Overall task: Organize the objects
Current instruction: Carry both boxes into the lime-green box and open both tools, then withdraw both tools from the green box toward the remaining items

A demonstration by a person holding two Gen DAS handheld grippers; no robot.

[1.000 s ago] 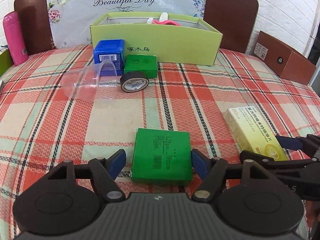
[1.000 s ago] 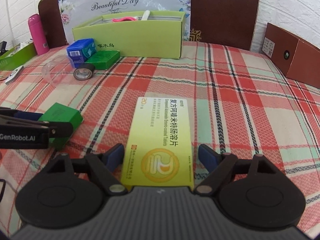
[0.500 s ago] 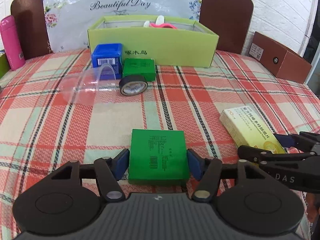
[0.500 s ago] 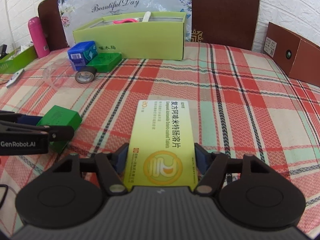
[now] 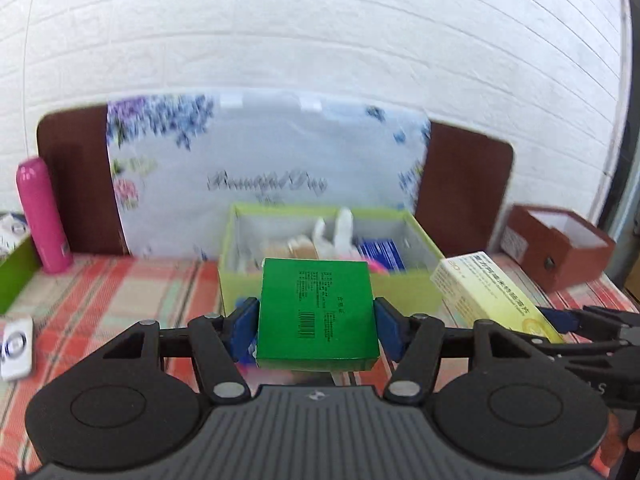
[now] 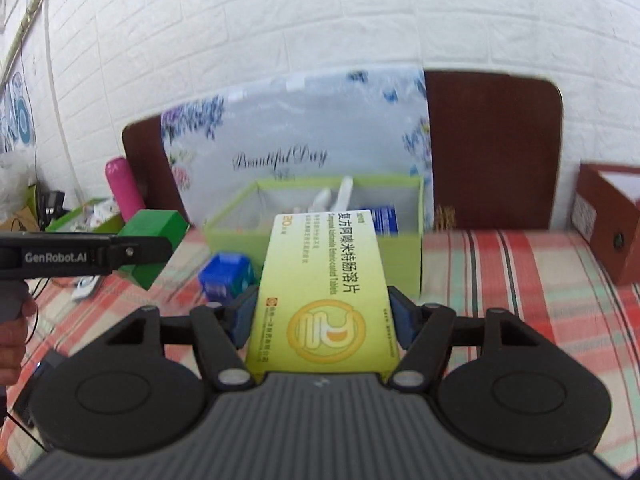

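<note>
My left gripper point(image 5: 316, 326) is shut on a flat green box point(image 5: 316, 312), lifted clear of the plaid cloth. My right gripper point(image 6: 324, 316) is shut on a long yellow medicine box point(image 6: 324, 284), also raised. Both boxes hang in front of the open light-green storage box point(image 5: 416, 280), which holds a blue packet, white items and something pink. In the right wrist view the green box point(image 6: 154, 226) and the left gripper's finger point(image 6: 132, 254) appear at left. In the left wrist view the yellow medicine box point(image 5: 488, 296) shows at right.
A pink bottle point(image 5: 40, 216) stands at the left beside a green tray point(image 5: 14, 276). A brown box point(image 5: 560, 248) sits open at the right. A blue box point(image 6: 226, 280) rests on the cloth below the storage box. A floral panel and brick wall close the back.
Both grippers closed on their boxes, then rose off the cloth with them and tilted up. The storage box's inside now shows, nearer and lower in view.
</note>
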